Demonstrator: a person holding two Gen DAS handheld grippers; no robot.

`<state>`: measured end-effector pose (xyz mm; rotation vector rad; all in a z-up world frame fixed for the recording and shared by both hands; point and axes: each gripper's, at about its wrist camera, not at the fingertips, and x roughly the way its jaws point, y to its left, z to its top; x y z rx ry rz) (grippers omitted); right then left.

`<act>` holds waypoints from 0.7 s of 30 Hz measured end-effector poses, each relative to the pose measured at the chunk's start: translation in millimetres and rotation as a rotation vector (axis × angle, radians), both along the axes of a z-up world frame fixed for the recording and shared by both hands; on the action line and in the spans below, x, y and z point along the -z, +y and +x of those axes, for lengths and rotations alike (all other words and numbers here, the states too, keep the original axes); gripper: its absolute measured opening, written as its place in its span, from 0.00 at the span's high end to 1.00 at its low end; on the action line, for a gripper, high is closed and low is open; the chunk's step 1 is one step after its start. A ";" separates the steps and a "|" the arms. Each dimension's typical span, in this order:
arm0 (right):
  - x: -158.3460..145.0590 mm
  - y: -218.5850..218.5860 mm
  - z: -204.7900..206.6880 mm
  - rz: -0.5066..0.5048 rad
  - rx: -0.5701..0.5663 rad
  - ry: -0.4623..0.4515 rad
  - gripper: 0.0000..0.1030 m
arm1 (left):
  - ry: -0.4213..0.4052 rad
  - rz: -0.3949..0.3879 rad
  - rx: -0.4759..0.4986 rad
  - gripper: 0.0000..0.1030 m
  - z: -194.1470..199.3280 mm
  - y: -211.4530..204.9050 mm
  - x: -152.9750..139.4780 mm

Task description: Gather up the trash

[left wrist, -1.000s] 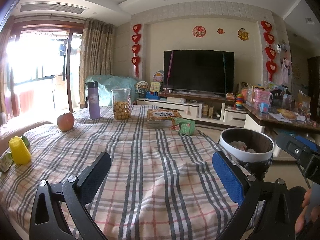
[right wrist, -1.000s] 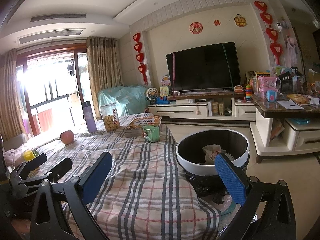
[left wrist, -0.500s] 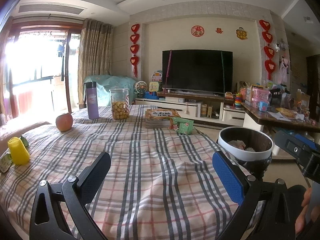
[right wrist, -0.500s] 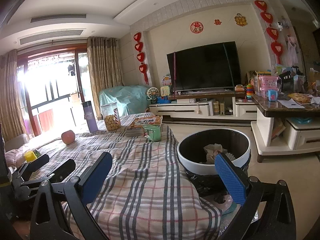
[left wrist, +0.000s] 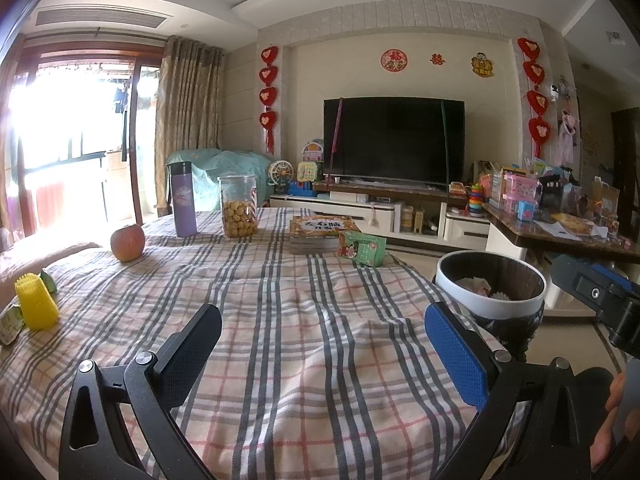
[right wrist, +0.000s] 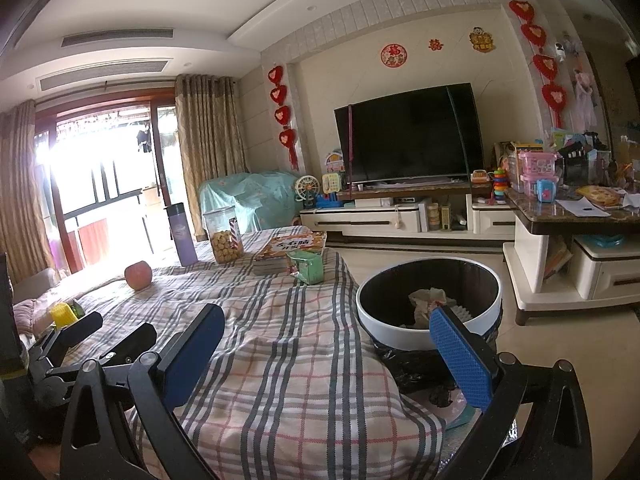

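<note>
Grippers held wide over a plaid-covered counter, trash bin at the right edge.

Most of both views is filled by the counter [left wrist: 280,320] under its checked cloth, with broad bare cloth ahead of the fingers. The trash bin [right wrist: 428,336] is seen just off the counter's right edge, paper already inside; it lies nearer the right hand-held gripper [right wrist: 324,344]. The left hand-held gripper [left wrist: 320,344] and the right one are both spread fully apart, nothing held. Likely trash, a green packet [left wrist: 362,249], is set far ahead, its long axis roughly crosswise, beside a stack of books [left wrist: 320,234]. Small wrappers [left wrist: 10,326] are seen at the left edge, nearer the left one.
</note>
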<state>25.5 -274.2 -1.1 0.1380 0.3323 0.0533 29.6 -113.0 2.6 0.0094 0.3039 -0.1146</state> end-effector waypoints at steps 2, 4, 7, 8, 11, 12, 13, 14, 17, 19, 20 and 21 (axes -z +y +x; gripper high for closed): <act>0.1 -0.1 0.1 0.000 0.000 0.000 0.00 | 0.000 0.001 0.000 0.01 0.1 -0.2 0.0; 0.0 0.1 0.1 0.001 0.000 0.001 0.00 | -0.001 0.001 -0.001 0.01 0.0 0.0 -0.1; 0.2 0.3 0.3 0.001 -0.001 0.002 0.00 | 0.002 0.001 0.002 0.01 0.5 -0.7 0.4; 0.3 1.1 0.5 0.001 -0.002 0.004 0.00 | 0.004 0.001 0.003 0.01 0.5 -1.2 1.5; 0.0 5.1 0.3 0.003 -0.006 0.008 0.00 | 0.007 0.002 0.006 0.01 1.0 -0.9 4.3; -0.2 6.4 0.2 0.004 -0.006 0.009 0.00 | 0.007 0.002 0.006 0.01 1.5 -0.1 4.9; -0.2 6.1 0.3 0.004 -0.006 0.010 0.00 | 0.007 0.002 0.006 0.01 1.5 -0.1 4.8; -0.1 5.4 0.2 0.004 -0.006 0.010 0.00 | 0.008 0.002 0.006 0.01 1.4 -0.6 5.5; 0.1 6.0 1.4 0.009 -0.005 0.015 0.00 | 0.015 -0.001 0.006 0.01 2.6 0.3 5.8; 0.8 8.9 2.8 0.014 -0.007 0.019 0.00 | 0.020 -0.005 0.007 0.01 6.3 2.3 5.6; 2.8 8.5 4.6 0.016 -0.007 0.022 0.00 | 0.025 -0.009 0.007 0.01 7.3 3.2 5.8; 3.4 7.8 5.3 0.018 -0.008 0.026 0.00 | 0.030 -0.013 0.008 0.01 8.3 4.1 5.9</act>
